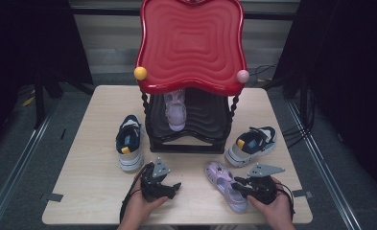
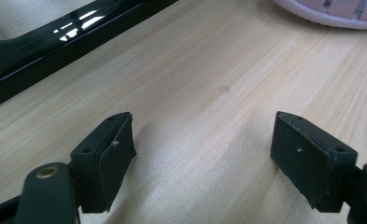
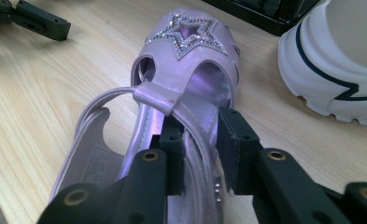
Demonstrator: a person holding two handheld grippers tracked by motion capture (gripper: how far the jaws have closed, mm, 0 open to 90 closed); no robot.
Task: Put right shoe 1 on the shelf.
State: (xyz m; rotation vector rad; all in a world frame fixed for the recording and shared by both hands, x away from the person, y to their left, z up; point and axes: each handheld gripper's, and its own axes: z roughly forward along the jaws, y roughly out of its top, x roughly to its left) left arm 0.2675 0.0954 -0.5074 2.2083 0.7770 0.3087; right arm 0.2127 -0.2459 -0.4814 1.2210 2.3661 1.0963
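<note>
Right gripper [image 3: 200, 154] jaws closing around the strap of the glossy lilac star-studded sandal [image 1: 224, 184], lying at five o'clock on the pale wooden table [image 1: 95, 191]. Left gripper [image 2: 202, 158] jaws apart, empty. Advice: clamp the strap squarely before lifting toward the black-and-red shoe rack [image 1: 191, 139].

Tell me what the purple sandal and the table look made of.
Sandal: likely glossy synthetic leather or plastic; it shines, with a star of small sparkling stones on the toe. Table: pale wood or a wood-look laminate, matte, with straight grain lines; which one is unclear.
</note>
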